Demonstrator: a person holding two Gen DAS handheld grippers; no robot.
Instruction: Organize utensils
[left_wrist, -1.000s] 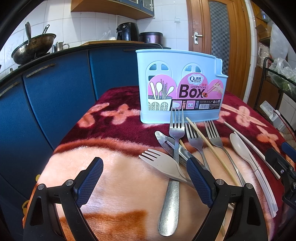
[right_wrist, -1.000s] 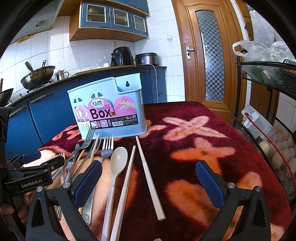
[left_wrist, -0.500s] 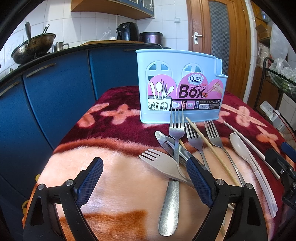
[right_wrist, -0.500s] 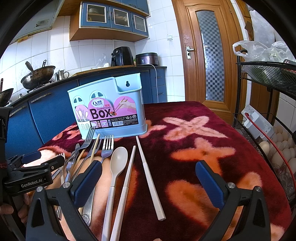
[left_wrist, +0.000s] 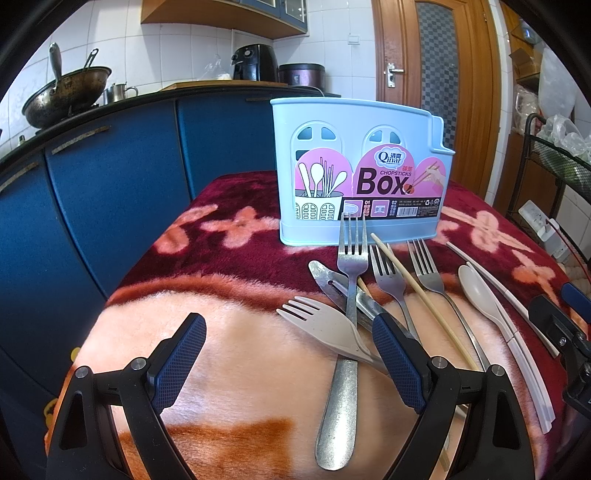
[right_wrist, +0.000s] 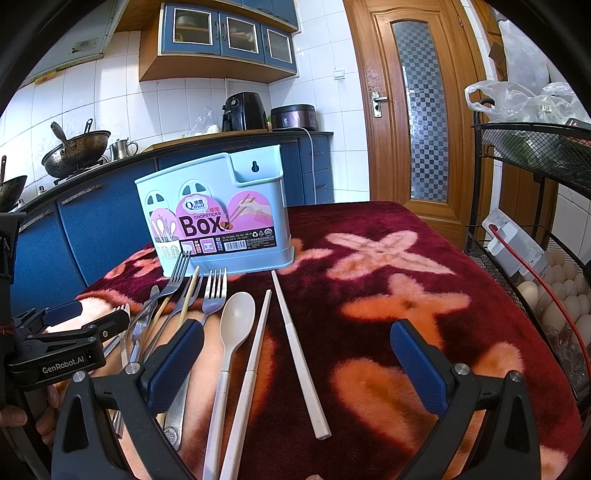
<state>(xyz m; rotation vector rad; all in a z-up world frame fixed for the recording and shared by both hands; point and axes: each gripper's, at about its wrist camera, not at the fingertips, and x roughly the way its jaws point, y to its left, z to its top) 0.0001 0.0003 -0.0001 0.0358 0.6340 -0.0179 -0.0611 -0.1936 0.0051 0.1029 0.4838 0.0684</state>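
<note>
A light blue chopsticks box (left_wrist: 360, 173) stands upright on the red and orange blanket; it also shows in the right wrist view (right_wrist: 218, 221). In front of it lie several metal forks (left_wrist: 351, 280), a beige plastic fork (left_wrist: 321, 326), a wooden chopstick (left_wrist: 417, 291), a beige spoon (right_wrist: 231, 332) and two white chopsticks (right_wrist: 299, 347). My left gripper (left_wrist: 291, 360) is open and empty, low over the blanket, its right finger over the fork handles. My right gripper (right_wrist: 295, 363) is open and empty above the white chopsticks.
Blue kitchen cabinets (left_wrist: 110, 192) run behind and left of the table. A black wire rack (right_wrist: 535, 229) with eggs and a power strip stands at the right. A wooden door (right_wrist: 413, 110) is at the back. The blanket (right_wrist: 388, 280) right of the chopsticks is bare.
</note>
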